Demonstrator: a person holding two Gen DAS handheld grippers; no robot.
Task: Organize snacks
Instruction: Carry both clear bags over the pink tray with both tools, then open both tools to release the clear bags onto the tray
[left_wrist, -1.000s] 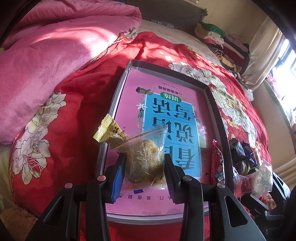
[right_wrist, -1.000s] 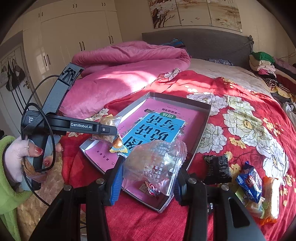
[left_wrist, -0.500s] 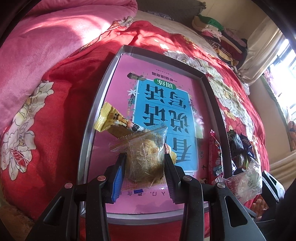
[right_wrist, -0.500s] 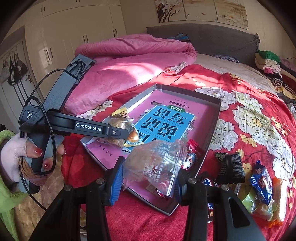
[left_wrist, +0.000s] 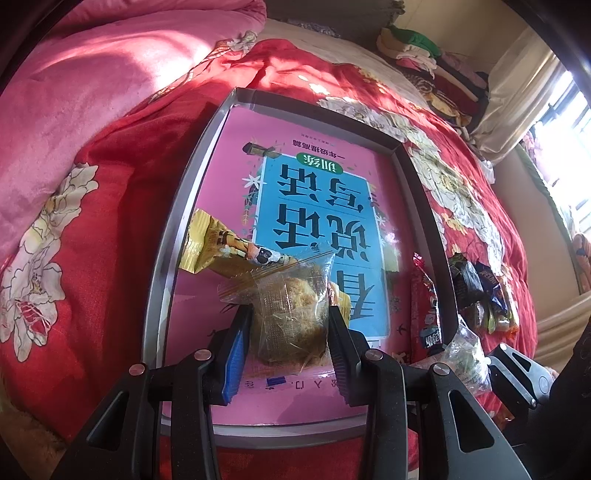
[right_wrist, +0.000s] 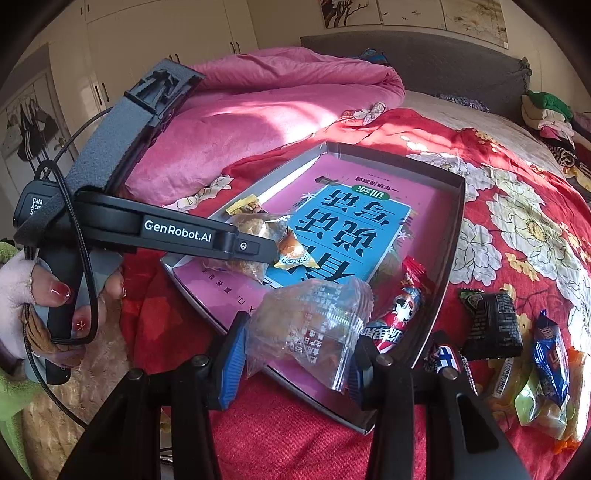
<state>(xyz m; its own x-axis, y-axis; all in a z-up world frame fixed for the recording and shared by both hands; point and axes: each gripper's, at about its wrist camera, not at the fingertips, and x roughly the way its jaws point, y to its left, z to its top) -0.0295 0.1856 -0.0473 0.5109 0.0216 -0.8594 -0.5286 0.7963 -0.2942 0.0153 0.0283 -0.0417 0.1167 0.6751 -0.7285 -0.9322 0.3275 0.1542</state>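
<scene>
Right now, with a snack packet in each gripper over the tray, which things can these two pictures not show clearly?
- Left wrist view: the print on the clear packet is too small and creased to read.
- Left wrist view: the right gripper's packet is partly hidden by the left gripper's frame.
- Right wrist view: the snack pile on the bedspread overlaps; the count is uncertain.
- Both views: the tray near edge is hidden behind the fingers.

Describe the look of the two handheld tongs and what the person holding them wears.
Both tongs are black plastic with slotted, triangular-braced arms, silver pivot screws and blue pads inside the fingertips. The left tongs carry white "GenRobot.AI" lettering, a grey textured top mount and a black looped cable. The hand on their handle has red-painted nails with small decorations and a pale cuff under a green fleecy sleeve. The right tongs look the same.
</scene>
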